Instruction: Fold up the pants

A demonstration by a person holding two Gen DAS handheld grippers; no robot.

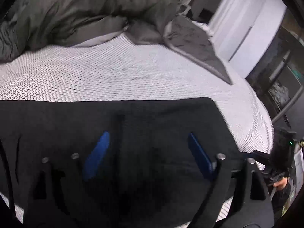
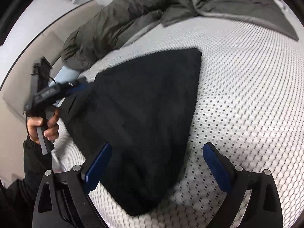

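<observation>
The black pants (image 2: 142, 123) lie folded flat on the white mesh-patterned mattress (image 2: 247, 95), in a wedge shape with a square corner at the far end. My right gripper (image 2: 157, 165) hovers open over their near end, its left blue pad (image 2: 98, 167) above the cloth and its right one above bare mattress. My left gripper (image 1: 148, 152) is open too, with both blue pads (image 1: 96, 155) spread over the dark fabric (image 1: 133, 123) and nothing pinched. In the right wrist view the left gripper (image 2: 81, 85) sits at the pants' left edge, held by a hand (image 2: 43, 125).
A crumpled grey-green duvet (image 1: 76, 13) is piled along the far side of the bed (image 2: 133, 15), with one corner (image 1: 199, 43) draped over the mattress. The mattress edge (image 1: 266, 125) drops off at the right, with dark furniture (image 1: 281, 87) beyond it. A light-blue item (image 2: 66, 75) pokes out under the duvet.
</observation>
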